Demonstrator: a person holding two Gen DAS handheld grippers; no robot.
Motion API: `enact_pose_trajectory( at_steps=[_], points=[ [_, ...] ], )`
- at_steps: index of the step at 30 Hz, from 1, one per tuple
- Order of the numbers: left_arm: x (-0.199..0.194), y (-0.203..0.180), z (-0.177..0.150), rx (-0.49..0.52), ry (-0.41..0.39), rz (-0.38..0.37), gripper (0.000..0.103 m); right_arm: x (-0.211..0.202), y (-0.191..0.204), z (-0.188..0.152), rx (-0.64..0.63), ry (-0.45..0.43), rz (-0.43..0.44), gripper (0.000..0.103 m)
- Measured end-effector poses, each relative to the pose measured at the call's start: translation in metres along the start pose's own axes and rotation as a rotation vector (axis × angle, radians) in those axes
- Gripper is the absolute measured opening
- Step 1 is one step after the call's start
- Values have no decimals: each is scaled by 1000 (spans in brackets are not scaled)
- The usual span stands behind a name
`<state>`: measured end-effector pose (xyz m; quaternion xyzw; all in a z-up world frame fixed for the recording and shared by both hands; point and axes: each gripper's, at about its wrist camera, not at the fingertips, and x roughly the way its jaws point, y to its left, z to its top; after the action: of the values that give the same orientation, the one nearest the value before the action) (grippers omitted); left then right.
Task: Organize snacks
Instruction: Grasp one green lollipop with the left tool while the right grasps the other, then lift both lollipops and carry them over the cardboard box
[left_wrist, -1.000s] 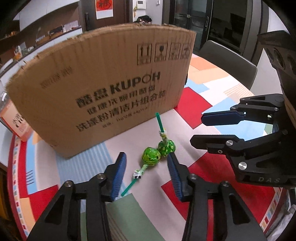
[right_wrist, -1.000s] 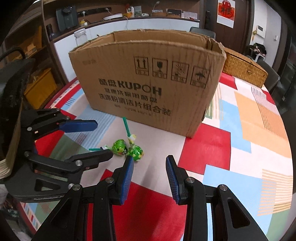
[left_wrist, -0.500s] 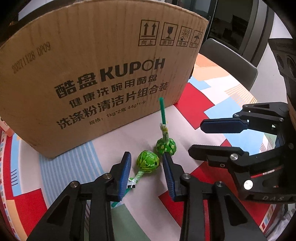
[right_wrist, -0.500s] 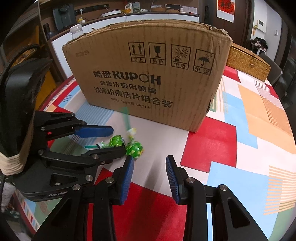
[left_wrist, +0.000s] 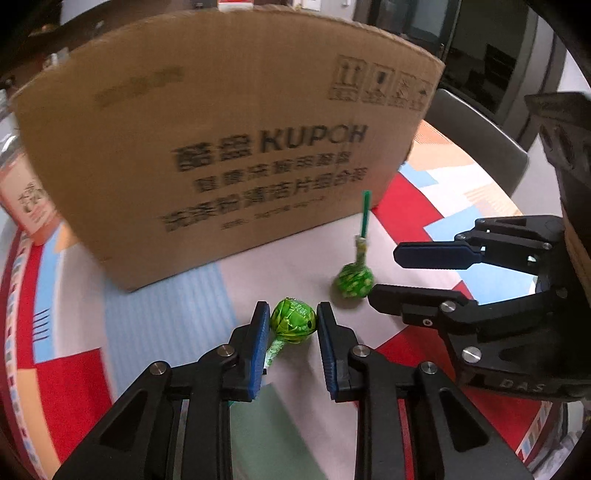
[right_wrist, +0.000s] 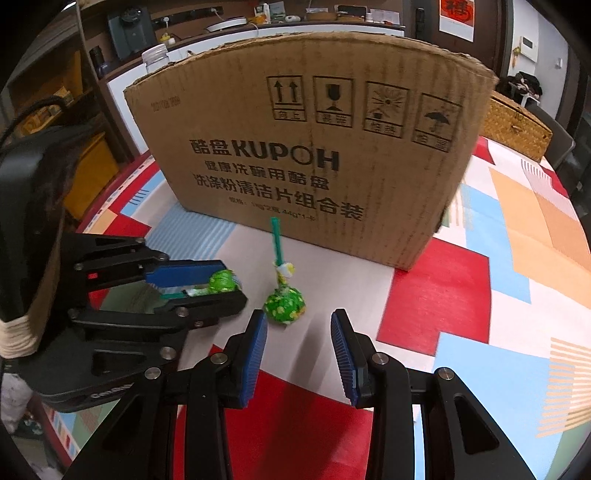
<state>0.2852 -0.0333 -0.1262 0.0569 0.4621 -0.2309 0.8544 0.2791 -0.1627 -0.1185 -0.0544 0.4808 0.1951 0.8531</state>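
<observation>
**Left gripper clamps one of two lollipops; right gripper open over the other**

Counts: two green-wrapped lollipops, one cardboard box (right_wrist: 310, 147), two hand-held grippers, one patchwork tablecloth (right_wrist: 443, 288) in red, blue, orange and white.

Left gripper (left_wrist: 291, 325): jaws have just been closing, now nearly together, blue pads pressing both sides of the near lollipop (left_wrist: 293, 320). Its stick runs back toward the gripper body, between the fingers.

Right gripper (right_wrist: 299, 339): jaws partly open, nothing between the pads. It hangs just near of the second lollipop (right_wrist: 285, 305), which lies on a pale patch of cloth, head toward the grippers, green stick pointing far toward the box. Whether the pads touch it: no, apart.

Box stands upright at the far side, printed side facing the grippers, black "KUPOH" lettering and four handling symbols. Both lollipops lie near of it, apart from each other.

View differences: the left wrist view shows the pad contact on the held lollipop clearly, box print blurred, a grey chair (left_wrist: 476, 136) far right. The right wrist view gives sharp print, plus a woven basket (right_wrist: 517, 125) far right behind the box, a clear bottle (right_wrist: 155, 61) top far left, and a counter with clutter beyond. There the held lollipop is half hidden by the left gripper's fingers.
</observation>
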Motion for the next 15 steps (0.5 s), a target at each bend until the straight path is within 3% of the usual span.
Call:
enact_pose_trajectory(
  at_steps=[11, 15],
  points=[
    [-21, 14, -6, -98, -36, 54, 26, 27, 6, 9, 7, 30, 1, 37],
    [-23, 13, -8, -111, -47, 56, 26, 34, 7, 9, 5, 42, -7, 28]
  ],
)
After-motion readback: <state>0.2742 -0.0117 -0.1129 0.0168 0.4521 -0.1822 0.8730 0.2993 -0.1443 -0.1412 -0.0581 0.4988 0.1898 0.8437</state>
